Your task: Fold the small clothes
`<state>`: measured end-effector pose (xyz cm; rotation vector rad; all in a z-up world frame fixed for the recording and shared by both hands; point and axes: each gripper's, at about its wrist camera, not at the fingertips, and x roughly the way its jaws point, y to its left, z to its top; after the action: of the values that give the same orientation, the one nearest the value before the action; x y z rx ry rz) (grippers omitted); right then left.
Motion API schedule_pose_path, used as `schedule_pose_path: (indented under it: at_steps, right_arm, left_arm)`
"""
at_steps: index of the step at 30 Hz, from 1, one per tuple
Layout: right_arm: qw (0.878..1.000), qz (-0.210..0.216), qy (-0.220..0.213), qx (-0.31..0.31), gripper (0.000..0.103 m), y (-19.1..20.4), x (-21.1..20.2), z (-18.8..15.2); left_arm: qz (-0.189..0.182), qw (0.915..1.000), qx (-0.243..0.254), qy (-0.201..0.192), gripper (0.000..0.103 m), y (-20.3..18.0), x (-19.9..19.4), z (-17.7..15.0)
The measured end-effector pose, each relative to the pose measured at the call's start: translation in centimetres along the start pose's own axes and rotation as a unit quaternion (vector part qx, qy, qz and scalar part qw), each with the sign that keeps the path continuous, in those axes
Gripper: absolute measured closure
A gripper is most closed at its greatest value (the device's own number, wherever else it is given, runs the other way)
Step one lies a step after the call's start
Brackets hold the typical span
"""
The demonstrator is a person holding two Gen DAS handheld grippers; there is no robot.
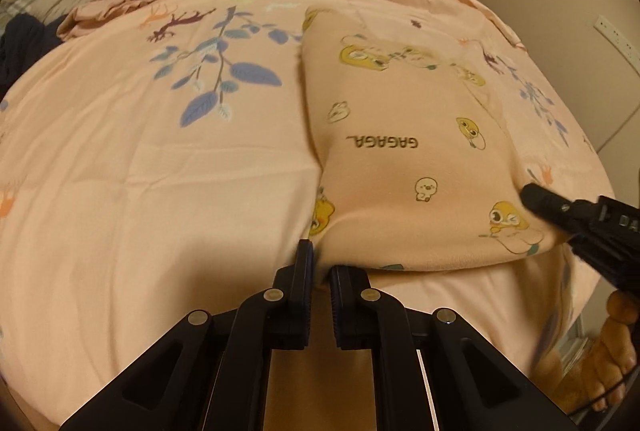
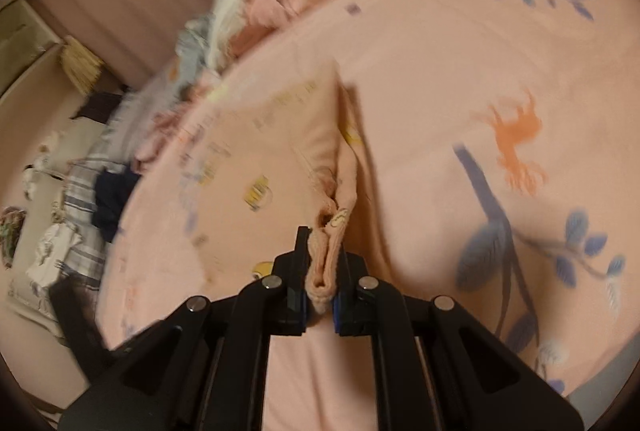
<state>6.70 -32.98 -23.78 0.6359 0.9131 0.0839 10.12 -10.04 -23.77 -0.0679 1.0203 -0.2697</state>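
Right wrist view, right hand-held gripper [image 2: 320, 271] level, clamping pink garment [image 2: 324, 271] edge

Both wrist views low, close — sharing bedspread [image 1: 160, 159]

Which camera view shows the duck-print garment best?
The left wrist view: the duck-print garment lies spread on the bedsheet, its ducks and "GAGAGA" lettering sharp. The right wrist view is blurred and shows mainly a bunched edge of it clamped in the right gripper.
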Motion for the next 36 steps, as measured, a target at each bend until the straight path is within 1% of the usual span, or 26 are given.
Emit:
schedule_pose_path:
  at_steps: [2, 5, 7, 8, 9, 13, 16, 18, 19, 21, 22, 23, 24, 25, 26, 28, 30, 31, 32, 33, 34, 36]
  right_arm:
    - [1.000, 0.000, 0.009, 0.013, 0.094, -0.6, 0.5, 0.1]
    - [1.000, -0.011, -0.002, -0.007, 0.093, 0.1, -0.3, 0.8]
    - [0.999, -0.028, -0.002, -0.019, 0.093, 0.4, -0.4, 0.9]
    - [0.999, -0.046, 0.000, -0.025, 0.092, 0.5, -0.2, 0.9]
    - [0.998, -0.055, 0.002, -0.025, 0.092, 0.3, 0.0, 0.8]
    - [0.995, -0.098, 0.011, -0.019, 0.092, -1.4, 0.6, 0.1]
    - [0.996, -0.085, 0.008, -0.012, 0.092, -2.2, -0.4, 0.0]
    - [0.996, -0.091, 0.010, -0.013, 0.093, -2.4, -0.6, 0.0]
    - [0.994, -0.111, 0.011, -0.015, 0.093, -2.5, -0.6, -0.1]
    - [0.986, -0.165, 0.015, -0.030, 0.098, -2.7, -0.4, -0.6]
    - [0.985, -0.168, 0.017, -0.033, 0.097, -3.0, -0.4, -0.9]
    - [0.988, -0.154, 0.017, -0.024, 0.096, -3.4, -0.9, -1.0]
    - [0.989, -0.144, 0.018, -0.017, 0.092, -3.5, -1.2, -1.0]
    - [0.991, -0.130, 0.019, -0.011, 0.092, -3.7, -1.8, -0.8]
    - [0.992, -0.128, 0.016, -0.012, 0.091, -3.5, -2.2, -0.5]
    - [0.992, -0.124, 0.003, -0.023, 0.090, -2.5, -3.2, -0.1]
    - [0.994, -0.096, -0.008, -0.042, 0.090, -0.8, -4.0, 0.3]
    - [0.996, -0.068, -0.010, -0.052, 0.090, 0.3, -4.1, 0.5]
    - [0.997, -0.037, -0.008, -0.060, 0.090, 1.3, -3.9, 0.7]
    - [0.998, -0.021, -0.004, -0.064, 0.090, 2.0, -3.4, 0.9]
    - [0.998, -0.005, 0.006, -0.067, 0.090, 2.8, -2.5, 0.9]
    - [0.997, -0.003, 0.032, -0.069, 0.090, 3.6, -0.3, 0.7]
  left_arm:
    - [-0.002, 1.0000, 0.002, 0.000, 0.093, 0.0, -0.1, 0.0]
    - [0.002, 1.0000, 0.002, 0.000, 0.093, -0.1, -0.1, 0.1]
    - [0.006, 1.0000, -0.001, -0.001, 0.093, -0.2, 0.0, 0.0]
    - [0.007, 1.0000, -0.001, -0.001, 0.093, -0.2, -0.1, -0.1]
    - [0.008, 1.0000, 0.001, -0.002, 0.093, -0.2, -0.1, -0.2]
    - [0.008, 0.9999, 0.014, -0.002, 0.093, 0.0, -0.4, -0.6]
    - [0.008, 0.9998, 0.015, 0.001, 0.093, 0.1, -0.6, -0.8]
    - [0.009, 0.9998, 0.018, 0.004, 0.093, 0.1, -0.8, -1.0]
    - [0.010, 0.9998, 0.019, 0.004, 0.093, 0.2, -0.9, -1.2]
    - [0.015, 0.9995, 0.027, 0.008, 0.093, 0.4, -1.4, -1.7]
    - [0.015, 0.9993, 0.031, 0.010, 0.093, 0.7, -1.9, -1.9]
    - [0.012, 0.9994, 0.031, 0.010, 0.093, 0.8, -2.4, -1.9]
    - [0.005, 0.9996, 0.027, 0.008, 0.093, 1.1, -3.2, -1.7]
    - [-0.004, 0.9997, 0.025, -0.001, 0.093, 1.3, -4.2, -1.3]
    - [-0.009, 0.9996, 0.024, -0.014, 0.093, 1.4, -5.0, -0.9]
    - [-0.016, 0.9977, 0.027, -0.060, 0.093, 1.1, -7.2, 0.6]
    - [-0.025, 0.9951, 0.031, -0.090, 0.093, 0.5, -7.6, 2.0]
    - [-0.029, 0.9944, 0.032, -0.096, 0.093, 0.0, -7.2, 2.7]
    - [-0.037, 0.9954, 0.035, -0.081, 0.093, -0.6, -5.7, 3.5]
    - [-0.043, 0.9968, 0.035, -0.058, 0.093, -1.0, -4.2, 3.8]
    - [-0.050, 0.9979, 0.033, -0.022, 0.093, -1.5, -2.4, 3.8]
    - [-0.056, 0.9973, 0.042, 0.025, 0.093, -2.2, 0.2, 2.7]
